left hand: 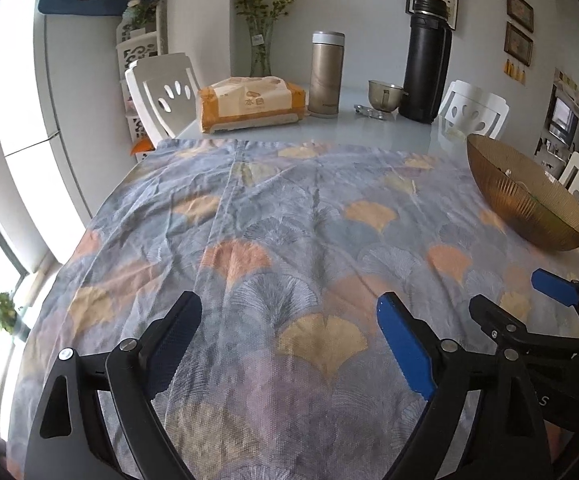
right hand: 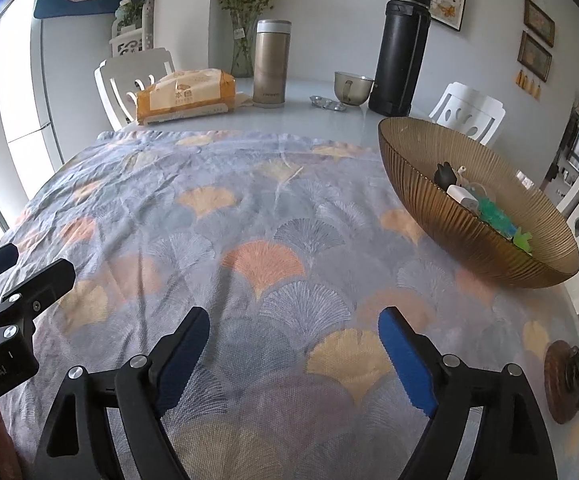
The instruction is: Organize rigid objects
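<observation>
Left hand-held gripper and right hand-held gripper hover wide apart, holding nothing, over the cloth. Small objects lie in the bowl at the bench's right side.

Home dining room. Round glass-topped desk, near half under a ginkgo-print cloth. White cut-out dining chairs ring it. Along the far edge: tissue pack, gold thermos, small cup, tall black flask. Amber ribbed bowl at the right edge holds small odds and ends. Flower vase, framed pictures on the wall. Far right, possibly a kitchen; too blurred to confirm.
</observation>
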`<state>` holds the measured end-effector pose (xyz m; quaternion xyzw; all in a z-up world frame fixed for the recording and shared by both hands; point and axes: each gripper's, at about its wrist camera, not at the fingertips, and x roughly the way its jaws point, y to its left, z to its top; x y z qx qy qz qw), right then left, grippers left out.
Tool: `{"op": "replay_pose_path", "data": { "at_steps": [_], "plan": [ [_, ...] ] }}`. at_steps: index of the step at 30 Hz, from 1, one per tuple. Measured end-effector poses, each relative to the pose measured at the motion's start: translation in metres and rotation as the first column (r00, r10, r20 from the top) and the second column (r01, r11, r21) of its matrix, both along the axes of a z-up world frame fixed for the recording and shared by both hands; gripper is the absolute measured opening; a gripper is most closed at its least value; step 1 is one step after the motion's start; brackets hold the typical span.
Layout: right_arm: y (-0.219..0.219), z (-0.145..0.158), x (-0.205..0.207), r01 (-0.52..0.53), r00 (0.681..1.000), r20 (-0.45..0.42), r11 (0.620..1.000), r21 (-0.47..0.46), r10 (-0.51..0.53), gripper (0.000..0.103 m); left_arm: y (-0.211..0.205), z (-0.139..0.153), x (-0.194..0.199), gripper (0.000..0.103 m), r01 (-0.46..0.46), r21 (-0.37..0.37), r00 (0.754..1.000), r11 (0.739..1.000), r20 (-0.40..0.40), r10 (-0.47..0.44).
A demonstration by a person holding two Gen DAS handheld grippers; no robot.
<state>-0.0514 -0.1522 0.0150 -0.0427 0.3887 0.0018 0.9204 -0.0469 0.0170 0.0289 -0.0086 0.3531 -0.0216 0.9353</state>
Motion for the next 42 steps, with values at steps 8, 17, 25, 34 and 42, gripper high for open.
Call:
{"op": "replay_pose_path", "data": {
  "at_steps": [8,17,25,34,42],
  "plan": [
    [-0.0044,-0.0014,0.0008,0.028,1.000,-0.010,0.999,0.020,-0.028,0.090,0.0013,0.0010,-0.0015,0.089,-0.007,-0.005,1.000,1.000,0.003,0.007],
    [-0.0022,-0.0016,0.0005,0.036,0.999,-0.007,0.999,-0.003,-0.036,0.091,0.0003,0.0003,-0.0001,0.090,-0.017,0.008,1.000,1.000,-0.006,0.017],
    [-0.0039,-0.0025,0.0024,0.028,0.999,-0.020,1.000,0.014,-0.028,0.093,-0.0037,0.0000,-0.0002,0.090,-0.009,0.023,1.000,1.000,-0.008,0.010],
    [-0.0002,0.0001,-0.0004,0.002,1.000,0.004,1.000,0.009,-0.002,0.093,-0.0020,-0.0011,0.0011,0.090,-0.021,0.013,1.000,1.000,-0.002,0.021],
    [-0.0070,-0.0010,0.0005,0.024,1.000,-0.012,0.999,0.045,-0.023,0.093,-0.0043,-0.0029,0.0012,0.090,-0.029,0.038,0.999,0.999,-0.019,0.030]
  ]
}}
